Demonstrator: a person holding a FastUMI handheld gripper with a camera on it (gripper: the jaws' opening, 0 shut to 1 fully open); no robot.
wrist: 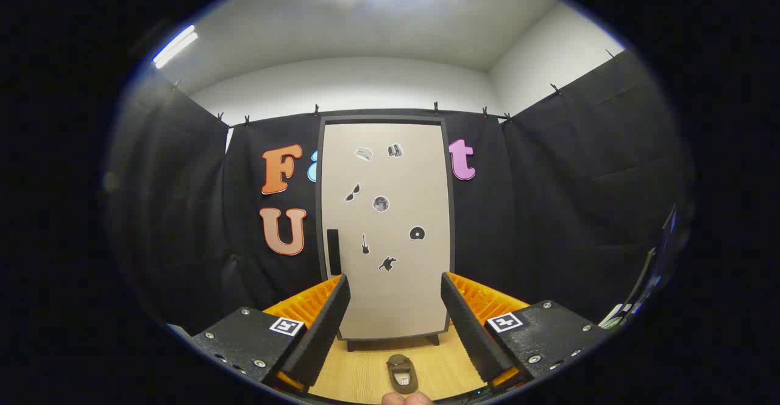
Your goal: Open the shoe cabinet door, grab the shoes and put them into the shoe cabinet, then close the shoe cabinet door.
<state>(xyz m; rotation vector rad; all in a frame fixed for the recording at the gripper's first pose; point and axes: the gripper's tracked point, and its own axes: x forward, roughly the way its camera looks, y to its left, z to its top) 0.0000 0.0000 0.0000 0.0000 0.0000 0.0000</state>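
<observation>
A tall shoe cabinet (387, 228) with a beige door in a dark frame stands upright on the wooden floor, straight ahead beyond my fingers. Its door is closed, with small stickers on it and a dark handle (333, 251) at its left edge. A brown shoe (402, 373) lies on the floor between my fingers, close in front of the cabinet's base. My gripper (396, 288) is open and holds nothing; its fingertips frame the lower part of the door.
Black cloth walls enclose the booth on the left, back and right. The light wooden floor (365, 371) runs from under the fingers to the cabinet's feet. A person's fingertips (407, 399) show just below the shoe.
</observation>
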